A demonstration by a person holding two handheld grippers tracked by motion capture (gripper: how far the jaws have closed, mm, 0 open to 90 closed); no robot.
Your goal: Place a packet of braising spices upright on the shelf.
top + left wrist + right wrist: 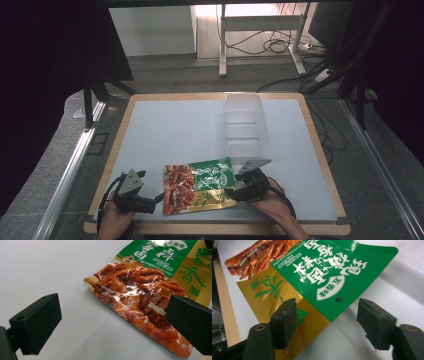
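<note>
The left gripper, held in the person's left hand, sits at the near left of the table with its jaws spread wide and nothing between them; in the left gripper view the jaws flank the red end of a snack packet without touching it. The right gripper, in the right hand, has its jaws wide apart too, straddling the packet's gold-and-green corner, one jaw over the foil, gripping nothing. The packet lies flat on the white tabletop near the front edge, between the two grippers. Behind it, toward the middle of the table, stands a clear plastic bin, open-topped and empty.
</note>
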